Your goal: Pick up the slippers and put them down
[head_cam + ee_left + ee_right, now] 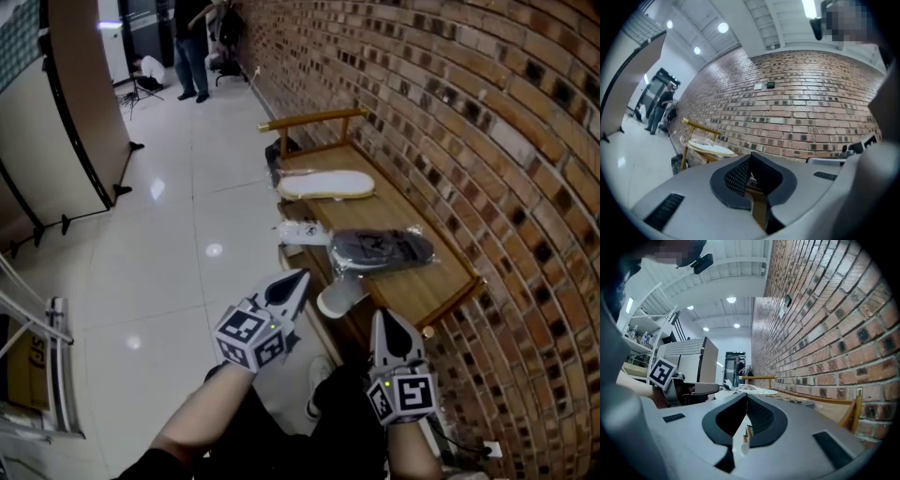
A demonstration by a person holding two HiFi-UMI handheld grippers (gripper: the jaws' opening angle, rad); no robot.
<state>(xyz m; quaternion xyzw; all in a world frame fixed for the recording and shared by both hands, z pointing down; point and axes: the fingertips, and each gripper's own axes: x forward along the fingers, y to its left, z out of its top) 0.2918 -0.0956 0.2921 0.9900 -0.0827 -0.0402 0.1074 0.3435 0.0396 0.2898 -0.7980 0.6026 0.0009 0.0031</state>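
The dark slipper point(380, 250), wrapped in clear plastic, lies on the wooden bench point(450, 281) at the centre right of the head view. It is above both grippers in the frame, with its long axis running roughly left to right across the bench. A pale slipper point(325, 184), also wrapped, lies higher in the frame and well apart from the dark one, along about the same axis. Whether each wrap holds one slipper or a pair cannot be told.

The right gripper point(384, 320) is at the lower centre right, directly below the dark slipper, and is the nearer of the two. The left gripper point(294, 279) is at the lower centre, off the bench's left edge.

Both grippers are clenched and empty. The jaw tips meet in each gripper view, with nothing between them and nothing touched. The jaws must be opened before either slipper can be gripped.
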